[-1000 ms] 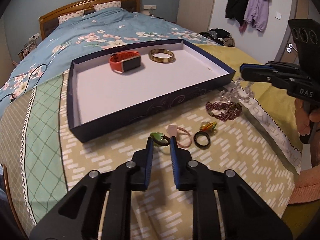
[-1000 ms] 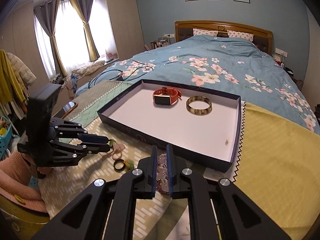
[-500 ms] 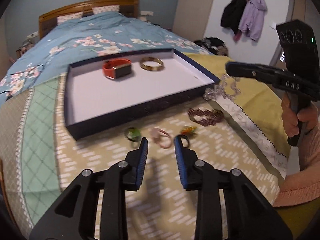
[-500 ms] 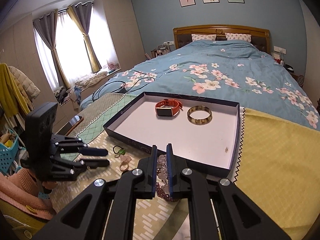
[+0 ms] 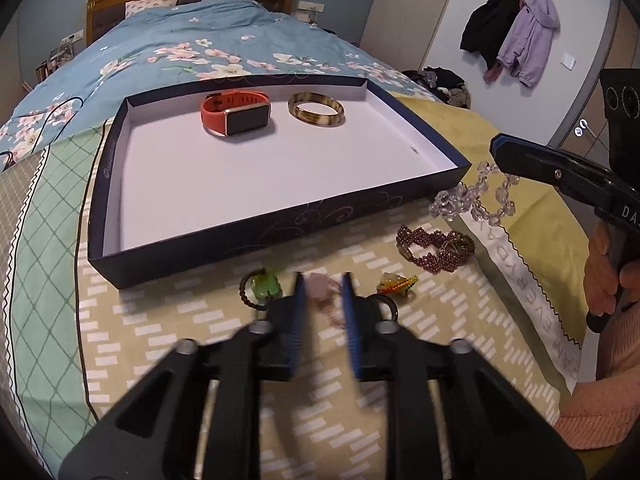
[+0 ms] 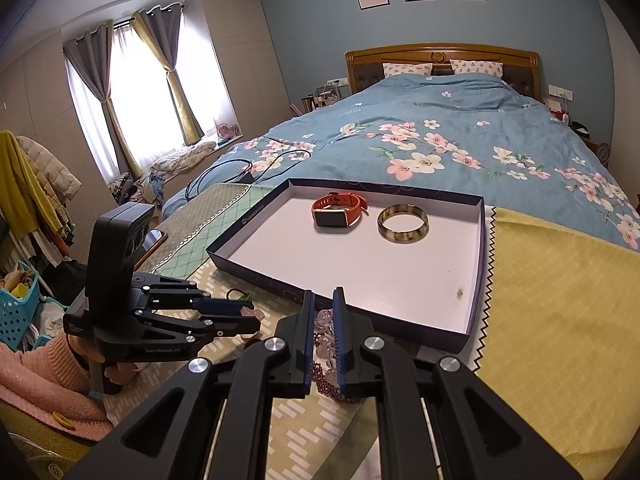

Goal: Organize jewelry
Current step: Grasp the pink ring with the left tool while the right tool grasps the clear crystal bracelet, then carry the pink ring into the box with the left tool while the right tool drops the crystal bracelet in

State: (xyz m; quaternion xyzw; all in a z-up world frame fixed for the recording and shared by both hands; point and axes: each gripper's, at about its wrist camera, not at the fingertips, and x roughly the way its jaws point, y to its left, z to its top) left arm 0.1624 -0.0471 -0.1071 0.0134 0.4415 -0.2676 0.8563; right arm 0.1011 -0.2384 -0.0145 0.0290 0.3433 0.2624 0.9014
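Note:
A dark blue tray (image 5: 280, 216) on the bed holds an orange smartwatch (image 5: 236, 114) and a horn-coloured bangle (image 5: 316, 109); they also show in the right wrist view, watch (image 6: 338, 212), bangle (image 6: 403, 223). In front of the tray lie a green-stone bracelet (image 5: 262, 286), a pink bracelet (image 5: 326, 292), a black ring (image 5: 386, 304), a yellow trinket (image 5: 396, 282) and a dark red bead bracelet (image 5: 436, 246). My left gripper (image 5: 323, 280) is open, its fingers either side of the pink bracelet. My right gripper (image 6: 323, 300) is shut on a clear crystal bead bracelet (image 5: 476, 198), lifted beside the tray's corner.
The tray sits on a yellow and green patterned cloth (image 5: 120, 320) over a blue floral duvet (image 6: 440, 140). A black cable (image 6: 248, 168) lies on the bed at left. Coats (image 5: 516, 28) hang on the far wall. A blue basket (image 6: 16, 308) stands on the floor.
My left gripper pulled back, then moved forward again over the pink bracelet, still open. My right gripper has lifted the crystal bracelet slightly beside the tray's corner.

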